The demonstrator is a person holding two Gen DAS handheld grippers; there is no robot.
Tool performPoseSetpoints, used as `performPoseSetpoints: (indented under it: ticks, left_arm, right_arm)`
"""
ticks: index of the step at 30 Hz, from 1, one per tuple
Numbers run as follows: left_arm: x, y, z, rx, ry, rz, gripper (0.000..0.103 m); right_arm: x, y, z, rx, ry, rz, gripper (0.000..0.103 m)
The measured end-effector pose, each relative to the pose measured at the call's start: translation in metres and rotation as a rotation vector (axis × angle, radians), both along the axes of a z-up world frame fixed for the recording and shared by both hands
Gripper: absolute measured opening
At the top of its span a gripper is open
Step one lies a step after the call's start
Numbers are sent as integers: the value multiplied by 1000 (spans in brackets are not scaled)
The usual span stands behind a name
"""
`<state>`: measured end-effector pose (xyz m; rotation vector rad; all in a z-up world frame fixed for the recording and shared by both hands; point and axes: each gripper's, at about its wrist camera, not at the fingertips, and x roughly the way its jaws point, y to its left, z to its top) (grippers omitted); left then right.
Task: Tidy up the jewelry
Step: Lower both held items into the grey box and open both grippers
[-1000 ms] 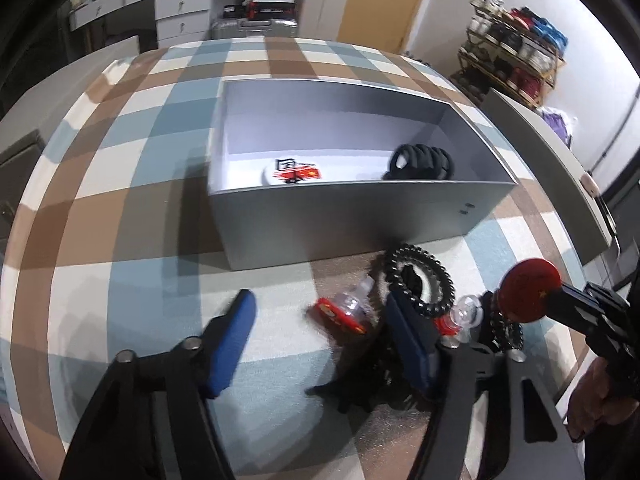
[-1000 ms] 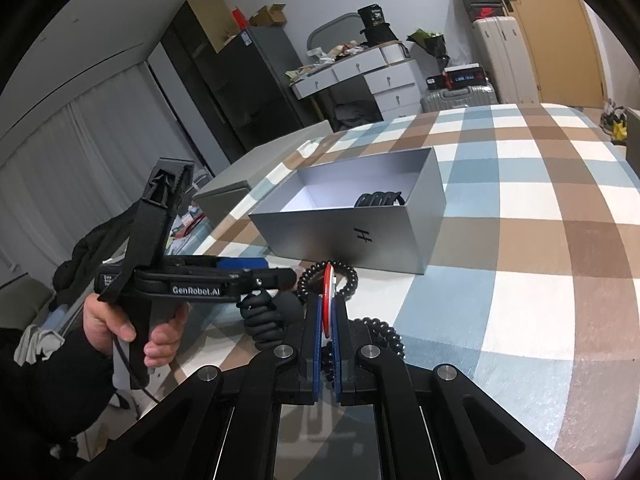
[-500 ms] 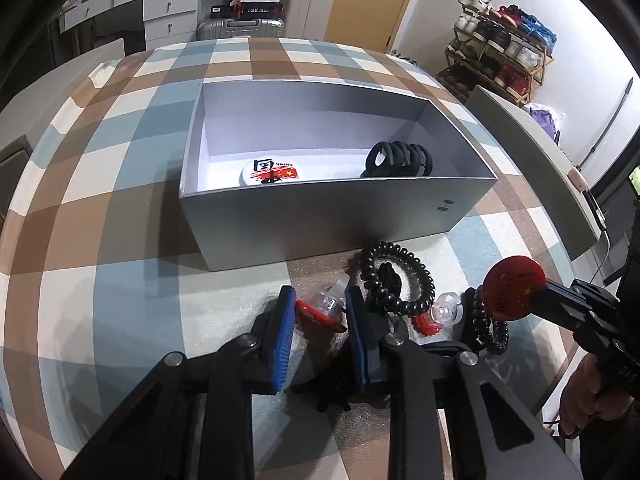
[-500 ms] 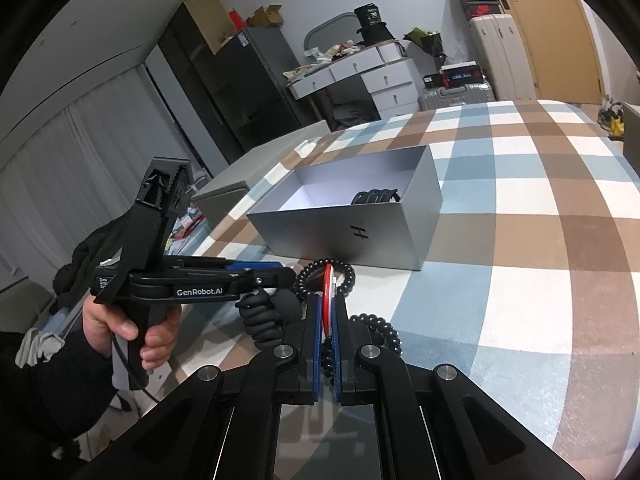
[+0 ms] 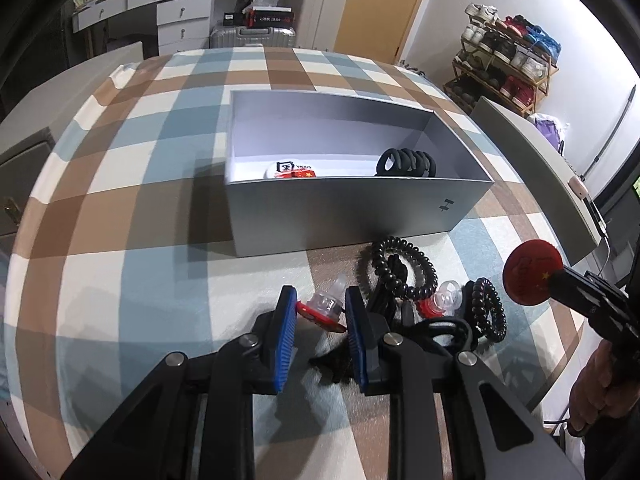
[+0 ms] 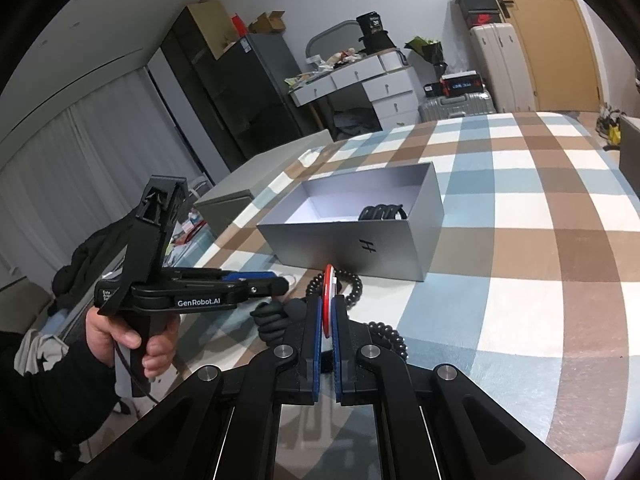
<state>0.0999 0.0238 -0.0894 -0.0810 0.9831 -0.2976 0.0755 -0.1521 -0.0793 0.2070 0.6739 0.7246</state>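
Between the left tool's [image 5: 320,308] blue pads: a red-based clear badge [image 5: 322,306], clamped.
Right tool [image 6: 328,312] pinches a red disc [image 6: 328,294] edge-on; grey box [image 5: 340,216] sits just beyond both on the desk [image 5: 120,208].

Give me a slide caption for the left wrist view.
Left gripper closes on a red-based clear charm before the grey box.

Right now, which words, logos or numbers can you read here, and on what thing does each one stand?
"GenRobot.AI": on the side of the left gripper.
"H"-like logo: on the front wall of the grey box.
"30": on a black box atop the dresser.
Print on the white badge inside the grey box: too blurred.
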Motion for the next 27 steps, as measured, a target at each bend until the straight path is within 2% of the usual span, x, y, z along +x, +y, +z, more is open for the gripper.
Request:
performPoseSetpoints:
  ticks: [7, 18, 27]
  left_arm:
    - [-12, 3, 24, -6, -65, 15, 19]
    - [-5, 9, 64, -17, -182, 25, 19]
    - [27, 0, 66, -29, -209, -1, 19]
  right_arm:
    - [-7, 8, 18, -5, -41, 19, 4]
    - [3, 28, 51, -7, -121, 39, 4]
    - [38, 38, 65, 28, -130, 56, 4]
